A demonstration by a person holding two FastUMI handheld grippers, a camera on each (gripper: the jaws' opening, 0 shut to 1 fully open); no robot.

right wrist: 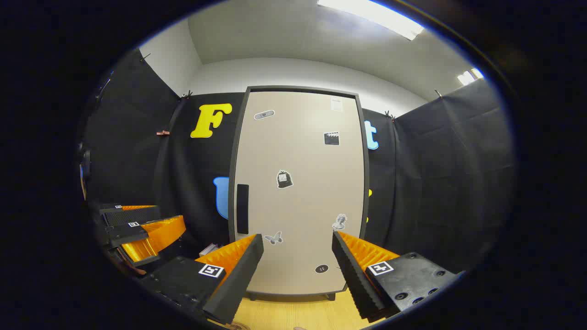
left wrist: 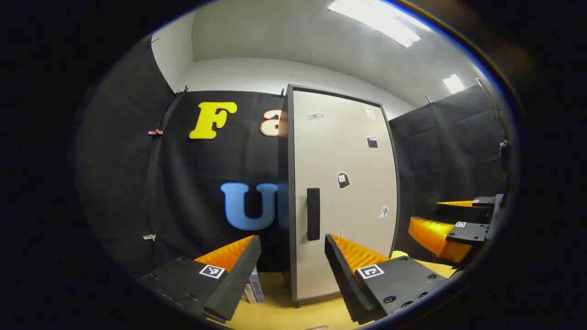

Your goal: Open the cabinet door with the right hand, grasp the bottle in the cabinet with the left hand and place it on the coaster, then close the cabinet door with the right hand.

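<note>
- Right then, going from left to right in the right gripper view, the left gripper point(right wrist: 137, 233) hung at the far left with its orange fingers apart and nothing between them.
- Next came the black handle point(right wrist: 242, 208), a tall thin bar set near the left edge of the cabinet door point(right wrist: 298, 192).
- That door was shut, flat and smooth, pale cream with a dark frame, and it had small stickers stuck on it.
- At the bottom, the right gripper point(right wrist: 298, 263) was spread wide and held nothing, and it was pointed at the door but not touching it.
- Its fingers point(right wrist: 362, 256) were orange with little ridges on the inner side, and the outer parts were black and hard.
- Under the cabinet was a light wooden table point(right wrist: 293, 311).
- In the left gripper view, the left gripper point(left wrist: 293, 261) was also spread wide and empty, near the handle side of the door.
- I could not see the bottle, so I think it was behind the shut door.
- I think the door would feel stiff and hard and swing on its right side, so the handle was the best place to grab.
- I could not tell how heavy or slippery the bottle would be.
</note>
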